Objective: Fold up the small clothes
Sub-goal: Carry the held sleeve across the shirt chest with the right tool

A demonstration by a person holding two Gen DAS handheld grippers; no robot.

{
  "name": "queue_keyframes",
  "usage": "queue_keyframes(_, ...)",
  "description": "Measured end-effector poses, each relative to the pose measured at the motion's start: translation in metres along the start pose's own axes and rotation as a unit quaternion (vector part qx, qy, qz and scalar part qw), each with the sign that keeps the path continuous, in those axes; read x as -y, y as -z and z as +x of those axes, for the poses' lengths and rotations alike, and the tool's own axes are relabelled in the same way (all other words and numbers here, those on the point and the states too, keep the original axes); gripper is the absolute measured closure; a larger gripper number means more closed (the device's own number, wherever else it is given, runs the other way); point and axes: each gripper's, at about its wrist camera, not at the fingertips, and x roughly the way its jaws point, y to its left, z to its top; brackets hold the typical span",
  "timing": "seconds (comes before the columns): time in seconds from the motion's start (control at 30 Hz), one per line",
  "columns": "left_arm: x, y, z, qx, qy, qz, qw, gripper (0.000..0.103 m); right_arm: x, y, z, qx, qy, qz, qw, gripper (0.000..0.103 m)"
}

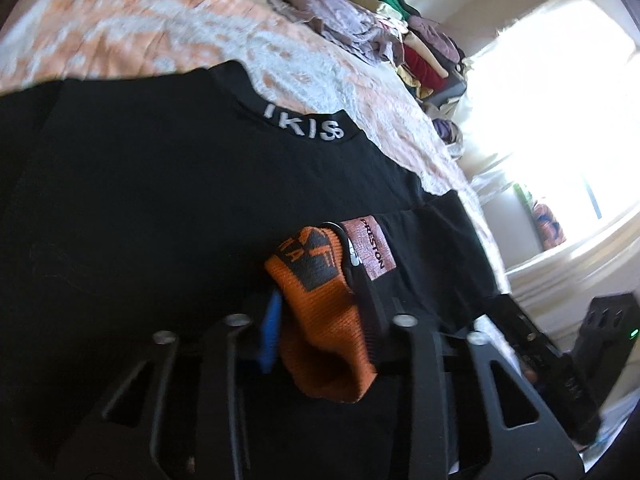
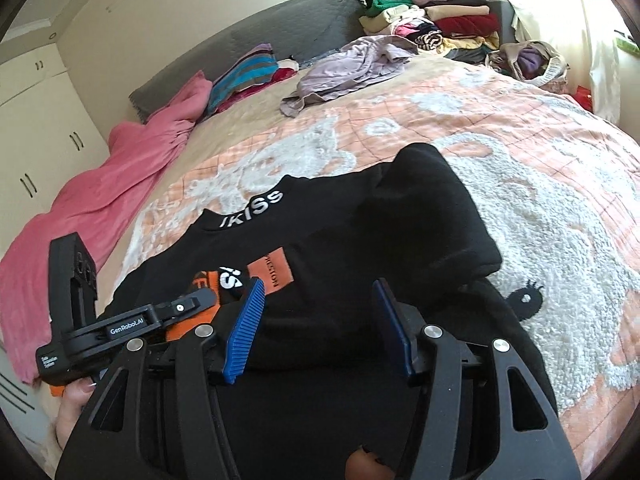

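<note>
Bed (image 2: 500,140) with peach-white cover, grey headboard (image 2: 280,36), cream wardrobe (image 2: 36,120), sunlit window (image 1: 560,120).

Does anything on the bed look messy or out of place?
Yes: a lilac garment lies crumpled and unfolded on the bedspread beside the folded stacks, and a pink blanket trails off the bed's edge.

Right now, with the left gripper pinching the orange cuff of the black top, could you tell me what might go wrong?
1. The left gripper holds only the orange cuff; a pull could slip it free or bunch the sleeve.
2. The right gripper stands open over the black top, which already lies folded on the right, so a lift from the left alone may drag the top askew.
</note>
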Motion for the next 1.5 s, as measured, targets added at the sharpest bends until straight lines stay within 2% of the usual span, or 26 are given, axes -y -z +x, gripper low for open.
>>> queue_keyframes(0.03,0.004,0.000,0.000,0.004,-0.007,0.013,0.9999,0.093,0.001,0.000,-0.001,0.001,0.002,0.001,1.000,0.048)
queue_keyframes(0.1,0.010,0.000,-0.002,0.011,-0.009,0.030,0.9994,0.095,0.004,0.000,-0.001,0.001,0.005,0.003,1.000,0.048)
queue_keyframes(0.23,0.010,-0.009,-0.031,0.057,0.011,0.035,0.9977,0.097,0.008,-0.001,-0.005,0.006,0.016,0.003,1.000,0.048)
queue_keyframes(0.33,0.003,-0.017,-0.068,0.106,0.008,0.036,0.9937,0.097,0.008,-0.002,-0.005,0.007,0.026,-0.003,1.000,0.048)
queue_keyframes(0.43,-0.011,-0.021,-0.092,0.126,0.003,0.022,0.9918,0.097,0.007,-0.003,-0.004,0.009,0.033,-0.005,0.999,0.048)
queue_keyframes(0.53,-0.016,-0.018,-0.091,0.107,-0.006,0.023,0.9940,0.096,0.004,-0.004,0.001,0.005,0.040,-0.008,0.999,0.048)
queue_keyframes(0.63,-0.015,-0.013,-0.087,0.096,-0.040,0.033,0.9940,0.096,-0.001,-0.004,0.009,-0.005,0.055,-0.023,0.998,0.048)
queue_keyframes(0.77,-0.018,-0.010,-0.095,0.124,-0.105,0.043,0.9858,0.083,-0.011,-0.004,0.023,-0.025,0.055,-0.044,0.997,0.047)
queue_keyframes(0.83,-0.023,-0.011,-0.100,0.138,-0.129,0.042,0.9810,0.082,-0.017,-0.002,0.028,-0.033,0.049,-0.054,0.997,0.043)
queue_keyframes(0.9,-0.024,-0.009,-0.103,0.145,-0.128,0.046,0.9799,0.081,-0.026,0.002,0.036,-0.043,0.044,-0.064,0.996,0.042)
queue_keyframes(1.0,-0.018,-0.002,-0.099,0.134,-0.101,0.065,0.9836,0.075,-0.037,0.008,0.047,-0.059,0.038,-0.081,0.994,0.042)
queue_keyframes(1.1,-0.019,0.007,-0.080,0.094,-0.100,0.065,0.9884,0.074,-0.041,0.013,0.059,-0.083,0.044,-0.083,0.992,0.040)
queue_keyframes(1.2,-0.035,0.013,-0.058,0.049,-0.132,0.044,0.9890,0.074,-0.044,0.016,0.064,-0.090,0.050,-0.088,0.991,0.037)
queue_keyframes(1.27,-0.040,0.014,-0.063,0.055,-0.125,0.037,0.9899,0.073,-0.046,0.016,0.060,-0.087,0.033,-0.086,0.992,0.036)
queue_keyframes(1.33,-0.041,0.017,-0.074,0.074,-0.129,0.038,0.9882,0.059,-0.050,0.016,0.054,-0.082,0.020,-0.085,0.993,0.034)
queue_keyframes(1.37,-0.041,0.018,-0.078,0.077,-0.133,0.038,0.9873,0.050,-0.053,0.016,0.050,-0.077,0.016,-0.089,0.993,0.028)
queue_keyframes(1.5,-0.046,0.026,-0.099,0.095,-0.136,0.026,0.9858,0.049,-0.068,0.016,0.037,-0.056,0.001,-0.109,0.992,0.020)
